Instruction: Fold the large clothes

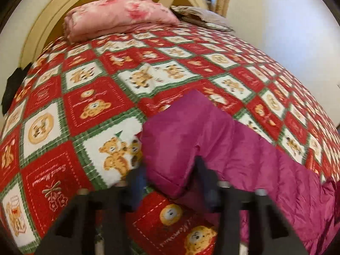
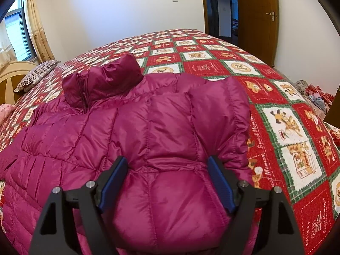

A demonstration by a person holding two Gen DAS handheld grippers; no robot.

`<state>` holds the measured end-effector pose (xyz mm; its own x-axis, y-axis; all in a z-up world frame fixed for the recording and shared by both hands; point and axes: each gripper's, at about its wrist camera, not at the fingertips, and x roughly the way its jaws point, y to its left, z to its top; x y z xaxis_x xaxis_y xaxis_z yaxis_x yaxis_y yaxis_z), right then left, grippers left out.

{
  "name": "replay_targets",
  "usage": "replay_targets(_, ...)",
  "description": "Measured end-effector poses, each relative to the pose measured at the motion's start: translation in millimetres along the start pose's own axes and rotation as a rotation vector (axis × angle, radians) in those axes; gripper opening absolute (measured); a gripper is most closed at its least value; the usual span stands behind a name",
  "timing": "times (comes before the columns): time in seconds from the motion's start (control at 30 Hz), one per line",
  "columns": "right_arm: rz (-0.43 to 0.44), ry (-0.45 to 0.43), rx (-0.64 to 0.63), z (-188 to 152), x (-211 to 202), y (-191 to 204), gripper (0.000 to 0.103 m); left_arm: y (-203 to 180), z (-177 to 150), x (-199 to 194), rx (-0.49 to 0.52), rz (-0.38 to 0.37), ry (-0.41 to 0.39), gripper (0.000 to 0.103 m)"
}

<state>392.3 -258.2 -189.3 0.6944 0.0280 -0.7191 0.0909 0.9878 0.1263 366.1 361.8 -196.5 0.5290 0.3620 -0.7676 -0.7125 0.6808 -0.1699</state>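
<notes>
A magenta quilted down jacket lies spread on the bed, collar towards the far side. My right gripper is open, its blue-padded fingers straddling a puffy sleeve folded over the jacket's body. In the left wrist view, part of the jacket is raised above the quilt. My left gripper stands at its lower edge; the fabric lies between the blurred fingers, which are wide apart.
The bed carries a red, white and green teddy-bear quilt. A pink folded duvet and a striped pillow lie at the headboard. A brown door stands beyond the bed. Clutter lies at the right.
</notes>
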Motion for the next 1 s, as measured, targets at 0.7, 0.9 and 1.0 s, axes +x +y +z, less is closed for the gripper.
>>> replay_targets(0.7,0.045,-0.018,0.042,-0.8,-2.4,-8.1,0.081,-273.3,-139.6,-231.2,0.720,-0.670,-0.385,0.017)
replay_targets(0.9,0.072,-0.026,0.069,-0.7,-3.3,-13.6,0.081,-332.2,-227.0,-222.6,0.900,-0.719,-0.284,0.021)
replay_targets(1.0,0.080,-0.029,0.076,-0.9,-3.4,-14.6,0.081,-340.4,-248.4,-196.3,0.913,-0.728,-0.088,0.033)
